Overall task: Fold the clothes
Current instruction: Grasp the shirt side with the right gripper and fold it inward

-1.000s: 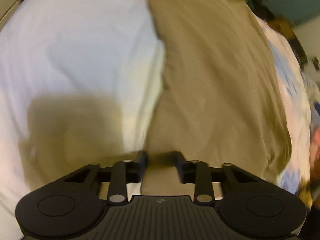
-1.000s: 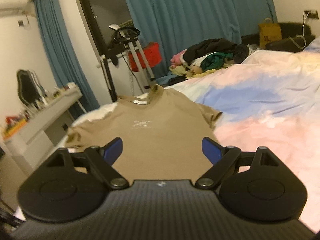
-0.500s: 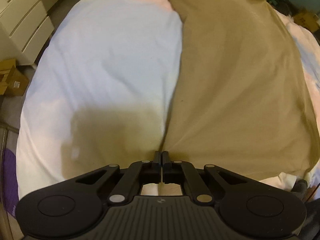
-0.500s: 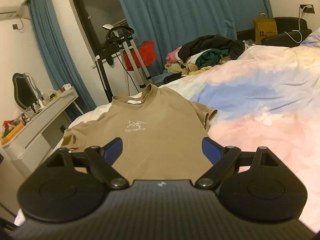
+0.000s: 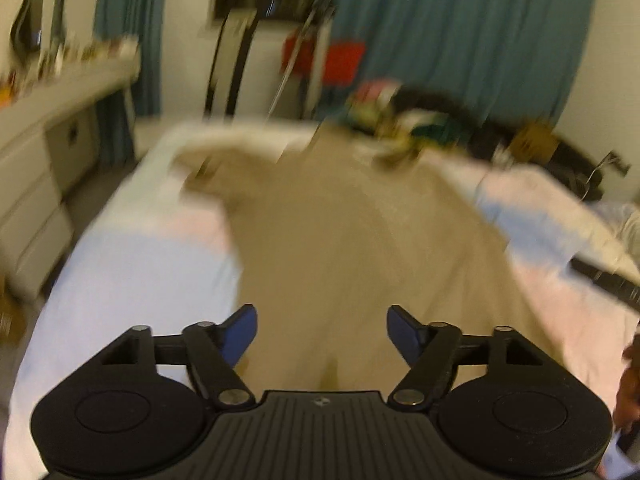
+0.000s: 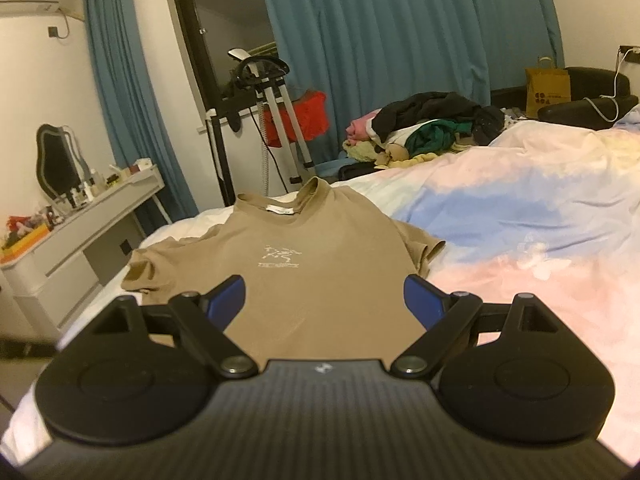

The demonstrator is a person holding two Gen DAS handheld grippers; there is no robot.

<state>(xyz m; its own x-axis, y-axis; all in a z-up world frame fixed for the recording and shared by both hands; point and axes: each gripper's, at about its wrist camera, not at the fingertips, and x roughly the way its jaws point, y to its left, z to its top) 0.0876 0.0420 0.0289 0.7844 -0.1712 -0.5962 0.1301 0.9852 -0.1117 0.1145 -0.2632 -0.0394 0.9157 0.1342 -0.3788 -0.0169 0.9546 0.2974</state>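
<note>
The bed (image 6: 520, 240), under a pastel pink-and-blue duvet, fills most of both views. Spread flat on it lies the tan T-shirt (image 6: 320, 280), front up, collar toward twelve o'clock, sleeves out at nine and three. A pile of clothes (image 6: 432, 128) sits beyond at one o'clock.

The right gripper (image 6: 324, 296) hovers above the hem with its jaws wide and nothing between them. The left gripper (image 5: 320, 326) has just been opening; its jaws stand wide and empty over the shirt's lower half, in a blurred view.

The shirt looks light, limp and unlikely to slip; it will probably sag and crease when lifted. Pinching a shoulder seam and the hem corner on one side seems the best hold.
</note>
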